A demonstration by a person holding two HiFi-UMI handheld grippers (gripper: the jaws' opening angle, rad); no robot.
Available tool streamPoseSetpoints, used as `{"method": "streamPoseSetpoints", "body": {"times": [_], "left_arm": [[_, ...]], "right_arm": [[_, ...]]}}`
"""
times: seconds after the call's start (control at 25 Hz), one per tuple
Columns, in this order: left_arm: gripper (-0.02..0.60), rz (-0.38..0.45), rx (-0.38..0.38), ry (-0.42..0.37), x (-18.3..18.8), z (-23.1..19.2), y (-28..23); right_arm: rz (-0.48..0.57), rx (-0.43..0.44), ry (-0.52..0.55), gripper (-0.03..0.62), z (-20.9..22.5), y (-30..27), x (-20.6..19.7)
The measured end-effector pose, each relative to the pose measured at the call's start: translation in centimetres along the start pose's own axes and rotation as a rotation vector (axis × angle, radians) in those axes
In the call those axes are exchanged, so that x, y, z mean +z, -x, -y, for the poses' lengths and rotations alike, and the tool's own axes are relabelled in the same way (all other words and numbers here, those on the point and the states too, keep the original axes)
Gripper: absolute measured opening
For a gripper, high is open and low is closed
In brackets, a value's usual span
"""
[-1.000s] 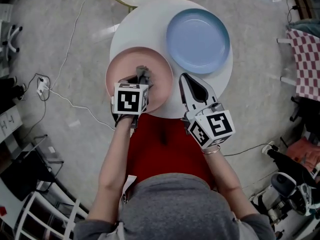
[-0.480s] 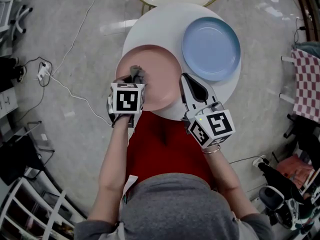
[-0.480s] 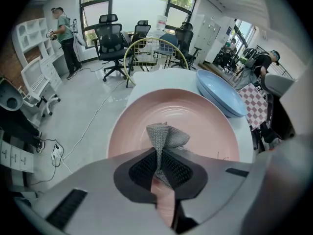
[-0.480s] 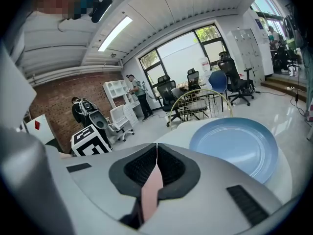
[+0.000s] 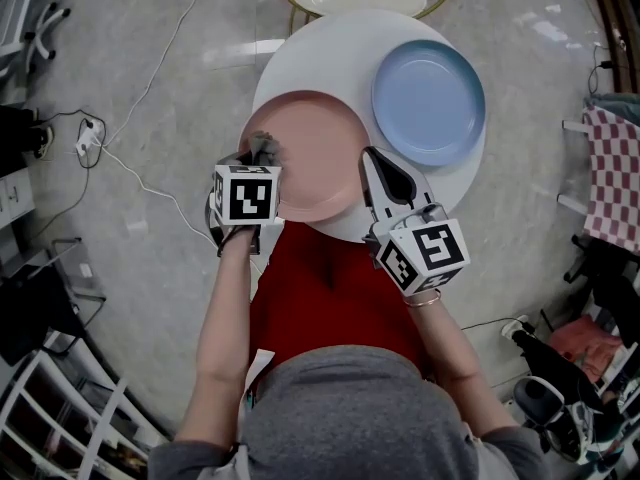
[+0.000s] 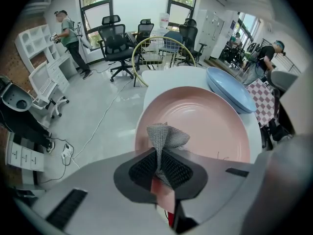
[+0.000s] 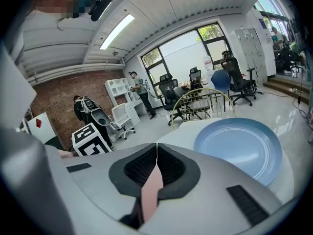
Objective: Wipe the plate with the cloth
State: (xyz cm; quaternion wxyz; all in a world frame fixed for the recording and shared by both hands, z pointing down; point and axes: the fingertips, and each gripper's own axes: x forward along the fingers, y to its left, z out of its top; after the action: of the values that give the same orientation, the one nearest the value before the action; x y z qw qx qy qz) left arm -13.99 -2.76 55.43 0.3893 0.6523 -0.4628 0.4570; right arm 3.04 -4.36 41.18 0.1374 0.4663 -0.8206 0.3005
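Left tool (image 6: 157, 156) clenched on cloth (image 6: 165, 137) at left rim of pink plate (image 6: 215, 126), near edge of counter (image 5: 320, 53). Right tool (image 7: 156, 155) closed, empty. Suggest: press cloth flat, sweep inward, overlapping strokes.

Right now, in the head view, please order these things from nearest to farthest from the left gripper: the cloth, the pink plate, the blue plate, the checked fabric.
From the left gripper:
1. Grey cloth: held in its tongs, at the plate's left rim.
2. Pink plate: just beneath and beyond the cloth.
3. Blue plate: farther right on the white table.
4. Checked fabric: off the table, at the view's right edge.
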Motion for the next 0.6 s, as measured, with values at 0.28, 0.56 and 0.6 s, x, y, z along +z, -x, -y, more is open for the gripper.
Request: {"method": "streamPoseSetpoints", "body": {"times": [0.28,0.56,0.6], "left_arm": [[0.038,0.040,-0.020,0.049,0.4,-0.5,1.3],[0.037,0.127,0.001,-0.022,1.4,0.6,3.6],[0.037,0.128,-0.014,-0.026,1.5,1.2,3.9]], "right_arm": [[0.007,-0.008,0.004,0.029,0.0,0.4,0.2],[0.034,-0.043,-0.001,0.029,1.0,1.7,0.5],[0.040,-0.049,-0.002,0.029,1.2,2.0,0.6]]}}
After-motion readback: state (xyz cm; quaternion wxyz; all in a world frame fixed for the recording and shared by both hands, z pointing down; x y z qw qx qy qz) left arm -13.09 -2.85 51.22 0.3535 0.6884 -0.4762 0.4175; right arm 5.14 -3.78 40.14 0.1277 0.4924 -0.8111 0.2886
